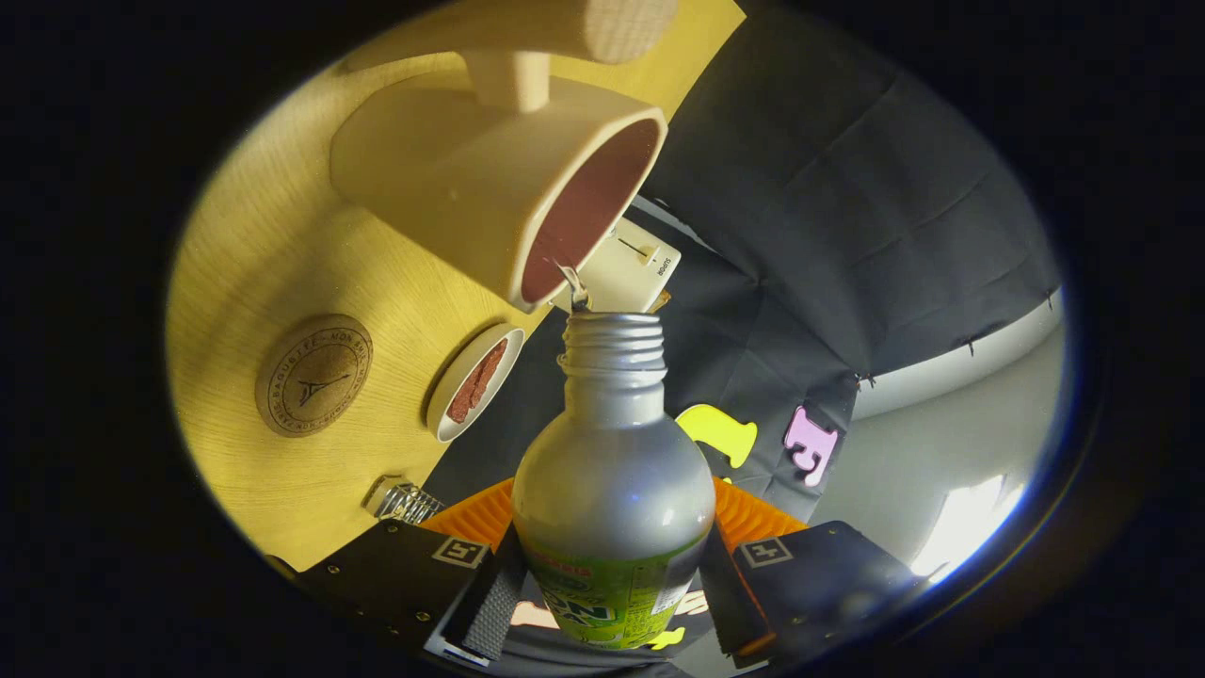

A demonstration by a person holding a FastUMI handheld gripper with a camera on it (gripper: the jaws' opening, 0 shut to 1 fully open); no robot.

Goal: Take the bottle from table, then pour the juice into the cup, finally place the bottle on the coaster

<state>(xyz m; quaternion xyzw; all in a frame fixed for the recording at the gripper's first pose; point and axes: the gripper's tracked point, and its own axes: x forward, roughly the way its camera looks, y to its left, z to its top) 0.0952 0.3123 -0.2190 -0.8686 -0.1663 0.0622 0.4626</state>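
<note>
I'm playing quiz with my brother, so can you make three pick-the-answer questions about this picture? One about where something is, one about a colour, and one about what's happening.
1. Where is the round coaster?
A. On the yellow table, beside the small dish
B. Inside the cup
C. Under the bottle

2. What colour is the bottle's upper body?
A. Red
B. Silver
C. Blue

3. What is the gripper doing?
A. Hanging open over the coaster
B. Shut on the bottle, which is tipped toward the cup
C. Holding the dish

Answers: 1 A, the coaster lies on the table next to the dish. 2 B, its shoulder and neck are silver. 3 B, both fingers press its label, and liquid runs from its open mouth into the cup.
</note>
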